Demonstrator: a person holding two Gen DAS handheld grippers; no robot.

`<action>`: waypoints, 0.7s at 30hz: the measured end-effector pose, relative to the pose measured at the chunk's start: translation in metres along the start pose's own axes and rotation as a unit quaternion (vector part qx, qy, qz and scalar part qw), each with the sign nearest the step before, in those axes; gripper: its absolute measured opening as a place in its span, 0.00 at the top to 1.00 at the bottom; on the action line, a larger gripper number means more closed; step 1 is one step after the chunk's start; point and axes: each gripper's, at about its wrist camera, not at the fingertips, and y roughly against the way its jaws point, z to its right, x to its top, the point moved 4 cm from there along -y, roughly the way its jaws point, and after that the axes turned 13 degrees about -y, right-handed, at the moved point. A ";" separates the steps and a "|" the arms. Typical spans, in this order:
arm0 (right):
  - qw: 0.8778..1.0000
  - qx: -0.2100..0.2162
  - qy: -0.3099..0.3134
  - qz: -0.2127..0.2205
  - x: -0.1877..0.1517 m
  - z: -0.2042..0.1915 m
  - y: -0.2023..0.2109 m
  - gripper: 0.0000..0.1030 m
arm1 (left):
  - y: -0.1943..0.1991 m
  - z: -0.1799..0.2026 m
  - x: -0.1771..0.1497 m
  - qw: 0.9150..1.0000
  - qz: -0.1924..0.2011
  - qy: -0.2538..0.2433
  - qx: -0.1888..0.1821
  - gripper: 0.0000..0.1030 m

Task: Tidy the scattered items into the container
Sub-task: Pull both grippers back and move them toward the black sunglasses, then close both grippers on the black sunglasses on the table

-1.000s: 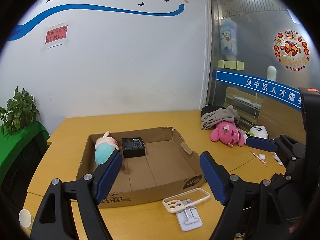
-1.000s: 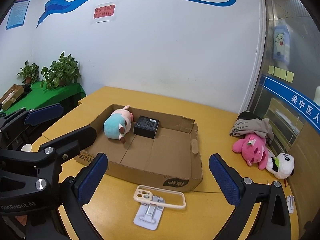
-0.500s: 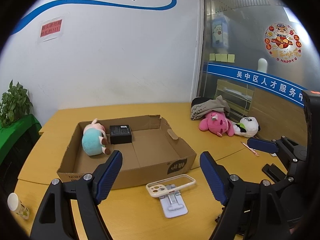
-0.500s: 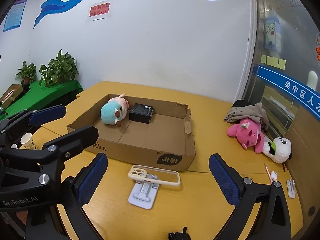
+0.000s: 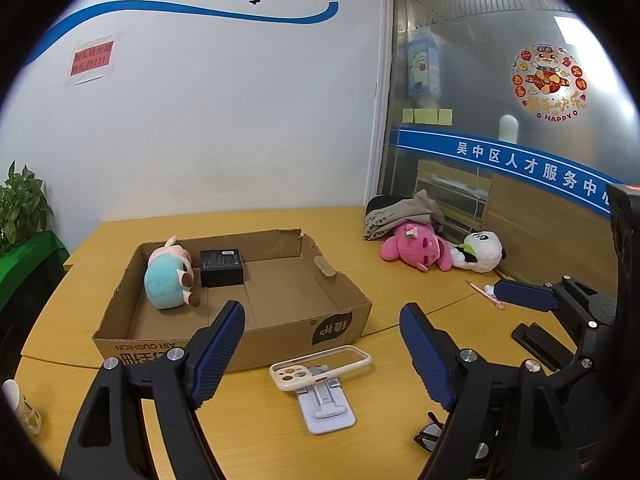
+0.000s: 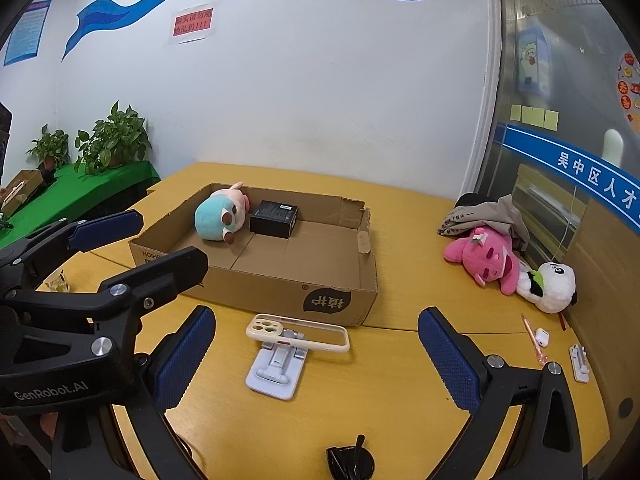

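An open cardboard box (image 5: 320, 322) (image 6: 280, 280) lies on the yellow table and holds a teal-and-pink plush (image 5: 168, 280) (image 6: 220, 218) and a black box (image 5: 222, 267) (image 6: 275, 218). A cream phone case (image 5: 320, 366) (image 6: 298, 333) rests on a white stand (image 5: 328, 406) (image 6: 276, 374) in front of the box. A pink plush (image 5: 414, 248) (image 6: 484, 258) and a panda plush (image 5: 478, 256) (image 6: 550, 286) lie at the right. My left gripper (image 5: 322, 350) and my right gripper (image 6: 316, 360) are both open and empty, above the near table, apart from the phone case.
A folded grey garment (image 5: 400, 210) (image 6: 484, 214) lies behind the pink plush. A pink pen (image 6: 532, 338), white earbuds case (image 6: 542, 336) and small white clip (image 6: 580, 362) lie at right. Black glasses (image 5: 430, 434) (image 6: 352, 462) lie near. A paper cup (image 5: 20, 406) stands at left.
Both grippers have pulled back and up from the box, so the phone case, stand and near table now show more. Both stay open and empty.
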 end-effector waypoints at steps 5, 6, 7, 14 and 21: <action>1.000 0.000 0.006 -0.001 -0.009 0.008 0.003 0.00 | -0.010 0.008 -0.010 0.999 -0.018 0.003 -0.027 0.23; 1.000 0.001 0.008 -0.004 -0.015 0.013 0.003 0.00 | -0.013 0.010 -0.015 0.999 -0.027 0.006 -0.036 0.23; 1.000 0.001 0.012 -0.009 -0.023 0.019 0.002 0.00 | -0.017 0.012 -0.020 0.998 -0.036 0.010 -0.044 0.23; 0.994 -0.002 -0.013 -0.109 -0.095 0.089 -0.017 0.00 | -0.056 0.039 -0.072 0.977 -0.135 0.061 -0.157 0.23; 0.978 0.003 -0.038 -0.205 -0.163 0.133 -0.034 0.00 | -0.090 0.080 -0.112 0.946 -0.213 0.083 -0.230 0.23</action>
